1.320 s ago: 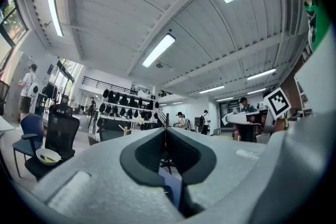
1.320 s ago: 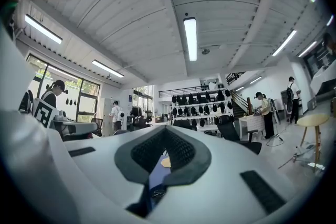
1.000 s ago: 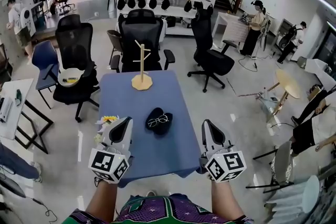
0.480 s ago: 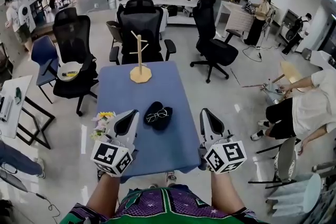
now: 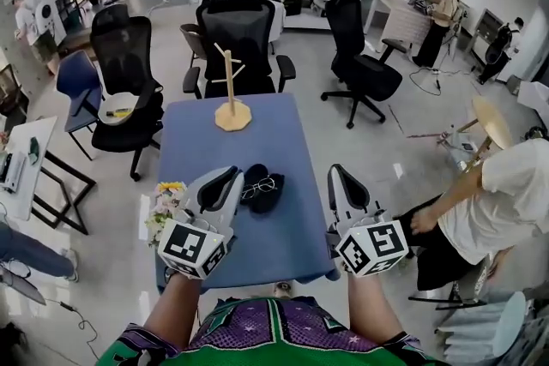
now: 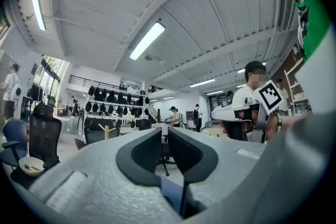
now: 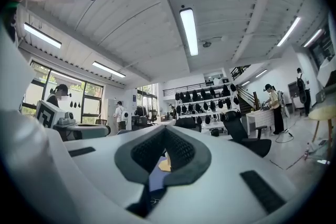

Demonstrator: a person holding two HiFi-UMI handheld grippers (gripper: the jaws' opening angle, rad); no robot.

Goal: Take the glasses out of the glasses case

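In the head view a black glasses case lies open on the blue table, near its middle. A pair of thin-framed glasses rests on top of the case. My left gripper is shut and empty, its tips just left of the case and close to it. The right gripper is also shut and empty, over the table's right edge, a hand's width right of the case. Both gripper views look level across the room. They show the left gripper and right gripper, not the case.
A wooden branch stand stands at the table's far end. A bunch of flowers sits by the left edge. Office chairs crowd behind the table. A person in white bends down close on the right.
My left gripper has moved forward and right, up to the case's left side. The right gripper has edged forward a little. The person on the right has come closer.
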